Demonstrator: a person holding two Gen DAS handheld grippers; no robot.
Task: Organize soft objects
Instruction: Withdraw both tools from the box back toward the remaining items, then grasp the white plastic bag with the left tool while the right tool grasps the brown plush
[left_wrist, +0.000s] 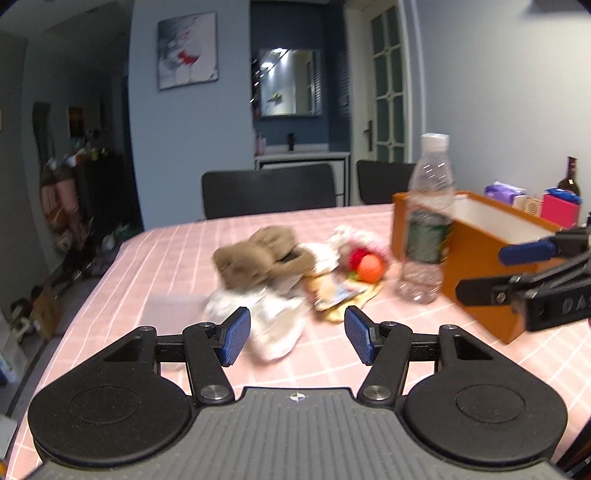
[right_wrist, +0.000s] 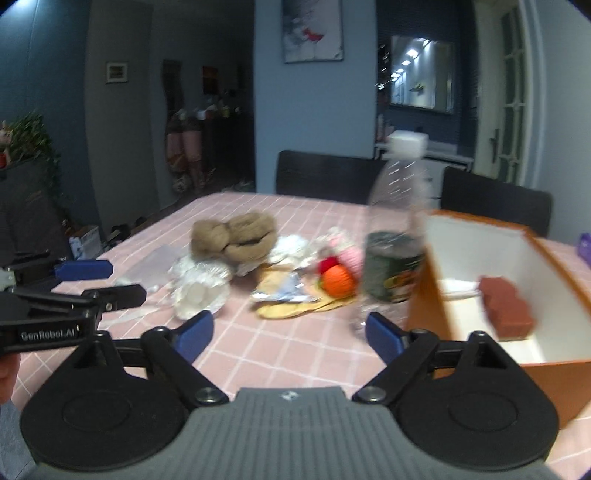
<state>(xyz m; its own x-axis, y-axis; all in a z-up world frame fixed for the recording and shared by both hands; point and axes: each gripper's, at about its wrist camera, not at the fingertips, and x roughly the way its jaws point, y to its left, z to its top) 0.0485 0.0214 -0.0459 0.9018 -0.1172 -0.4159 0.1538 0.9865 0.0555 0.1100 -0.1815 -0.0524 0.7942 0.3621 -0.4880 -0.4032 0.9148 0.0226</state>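
Note:
A heap of soft things lies mid-table: a brown plush (left_wrist: 258, 256) (right_wrist: 234, 236), white crumpled wrapping (left_wrist: 271, 325) (right_wrist: 201, 286), an orange ball (left_wrist: 370, 267) (right_wrist: 338, 280) with a red one beside it, pink-white knitwear (right_wrist: 343, 247) and a yellow cloth (right_wrist: 295, 308). My left gripper (left_wrist: 297, 336) hovers open just short of the white wrapping, nothing between its fingers. My right gripper (right_wrist: 288, 334) is open over bare cloth in front of the heap. Each gripper shows in the other's view, the left gripper (right_wrist: 107, 280) at left, the right gripper (left_wrist: 491, 273) at right.
A clear water bottle (left_wrist: 428, 221) (right_wrist: 397, 236) stands between the heap and an open orange box (left_wrist: 480, 266) (right_wrist: 546, 380), which holds a reddish-brown block (right_wrist: 508, 310). Dark chairs (left_wrist: 269, 190) stand at the table's far side. Small packages (left_wrist: 557, 205) sit at far right.

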